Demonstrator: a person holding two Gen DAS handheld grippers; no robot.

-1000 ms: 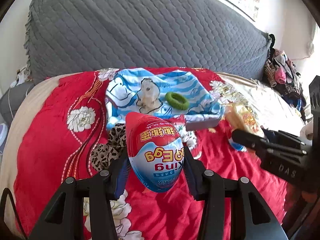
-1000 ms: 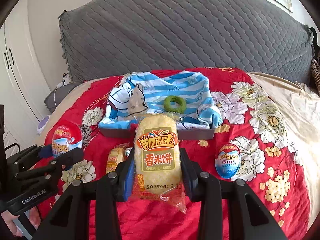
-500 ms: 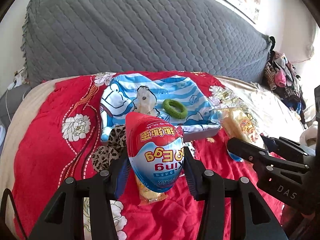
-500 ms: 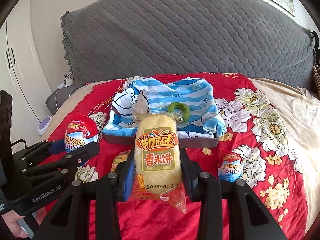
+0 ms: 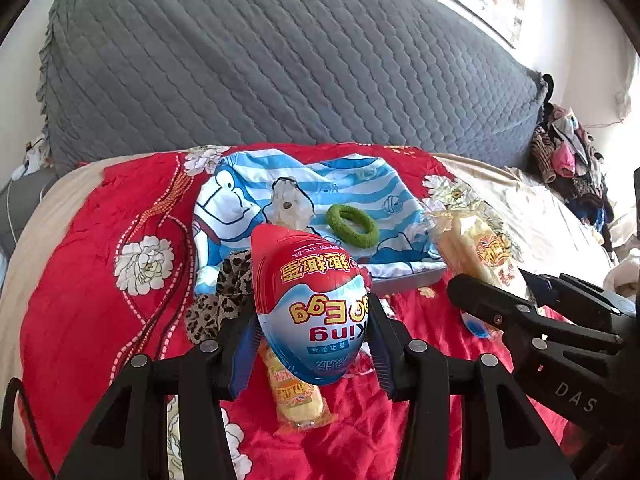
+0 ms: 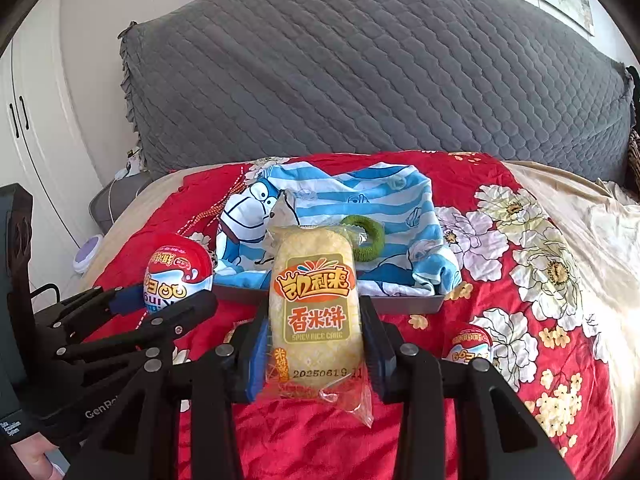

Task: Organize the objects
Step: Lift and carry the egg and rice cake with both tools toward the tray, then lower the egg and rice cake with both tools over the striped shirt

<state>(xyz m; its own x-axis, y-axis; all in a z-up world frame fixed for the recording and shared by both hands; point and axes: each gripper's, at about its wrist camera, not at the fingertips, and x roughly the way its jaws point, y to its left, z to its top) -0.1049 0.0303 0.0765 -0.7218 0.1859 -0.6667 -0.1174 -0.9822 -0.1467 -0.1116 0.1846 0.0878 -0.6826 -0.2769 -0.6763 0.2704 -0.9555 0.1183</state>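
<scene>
My left gripper (image 5: pixel 312 332) is shut on a red and blue toy egg (image 5: pixel 310 304), held above the red bedspread; the egg also shows in the right wrist view (image 6: pixel 178 274). My right gripper (image 6: pixel 314 344) is shut on a yellow rice cake packet (image 6: pixel 314 304), also seen from the left wrist (image 5: pixel 476 248). Ahead lies a grey tray (image 6: pixel 400 305) lined with a blue striped cartoon cloth (image 5: pixel 360 188). A green ring (image 5: pixel 352 226) and a crumpled wrapper (image 5: pixel 290 206) lie on the cloth.
A second rice cake packet (image 5: pixel 296 394) lies on the spread under the egg. Another toy egg (image 6: pixel 470 344) lies at the right. A leopard-print scrunchie (image 5: pixel 218 300) lies left of the tray. A grey quilted headboard (image 6: pixel 380 72) stands behind.
Both grippers have risen and drawn back a little with their loads, so the tray sits farther off and the loose rice cake packet under the egg has come into view.
</scene>
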